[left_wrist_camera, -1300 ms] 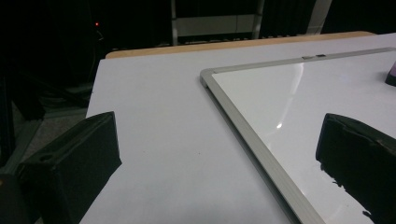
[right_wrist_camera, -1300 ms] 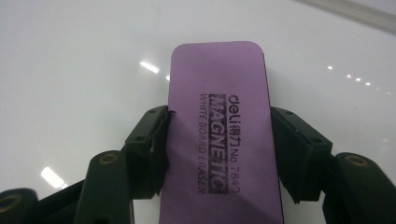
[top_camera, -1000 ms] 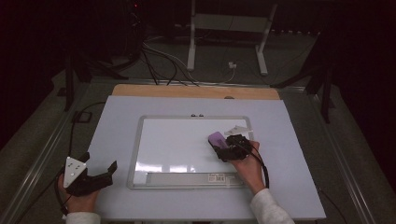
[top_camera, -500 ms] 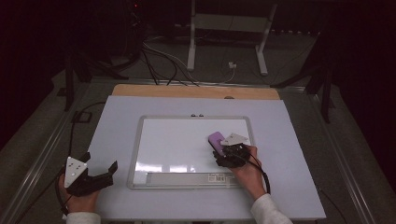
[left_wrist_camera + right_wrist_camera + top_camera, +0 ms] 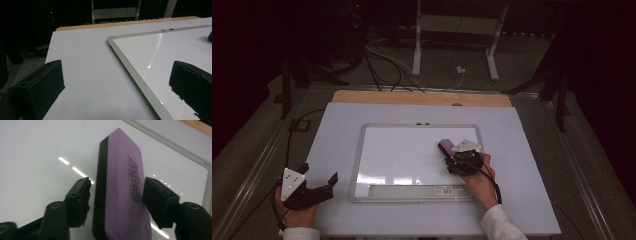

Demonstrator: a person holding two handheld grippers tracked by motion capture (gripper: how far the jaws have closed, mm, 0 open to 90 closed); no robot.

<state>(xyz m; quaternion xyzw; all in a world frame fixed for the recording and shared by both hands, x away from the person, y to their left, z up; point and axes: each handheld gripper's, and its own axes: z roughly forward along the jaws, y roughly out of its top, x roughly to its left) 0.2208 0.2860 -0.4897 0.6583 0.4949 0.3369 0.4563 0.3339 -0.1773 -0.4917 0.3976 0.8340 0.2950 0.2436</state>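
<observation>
A purple eraser [image 5: 445, 146] with a black felt side lies on the whiteboard [image 5: 407, 155], at its right part. My right gripper [image 5: 452, 154] reaches it from the near side. In the right gripper view the eraser [image 5: 122, 167] stands between the jaws of the right gripper [image 5: 117, 186], which have just been closing. One jaw meets the purple face and a thin gap is left at the felt side. My left gripper [image 5: 319, 173] rests open at the near left of the white table cover, with nothing between its fingers [image 5: 42, 82].
The whiteboard's metal frame [image 5: 130, 67] runs close to the left gripper. A grey tray strip with a barcode label [image 5: 412, 191] lies along the board's near edge. A wooden edge [image 5: 422, 97] borders the far side. Cables and a stand's legs are on the floor beyond.
The right hand has shifted slightly toward the near side, staying at the eraser. The eraser and the left gripper have kept their places.
</observation>
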